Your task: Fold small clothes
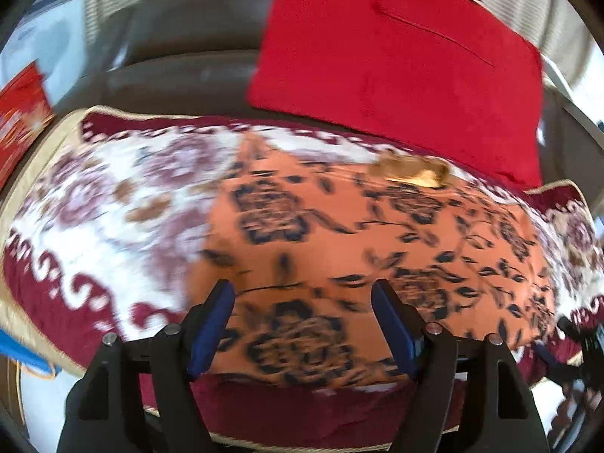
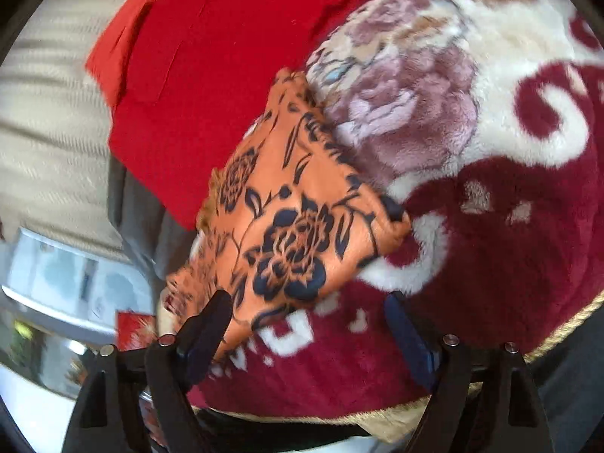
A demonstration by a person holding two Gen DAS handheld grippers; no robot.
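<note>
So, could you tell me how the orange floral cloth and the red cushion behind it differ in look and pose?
The orange floral cloth carries dark blue flower and leaf prints, while the red cushion is plain, with no pattern. The cloth lies flat and thin on the fleece blanket; the cushion is thick and stands propped up against the sofa back. The cloth sits nearer the grippers, the cushion behind it. Both are warm-coloured fabric.

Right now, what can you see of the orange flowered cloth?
The orange cloth is thin, smooth-looking fabric printed with dark navy roses and leaves. It lies spread on the fluffy maroon-and-cream blanket, its far edge near the red cushion. A tan patch shows at that far edge. Neither the left gripper nor the right gripper grips it; both are open above its near edge.
</note>
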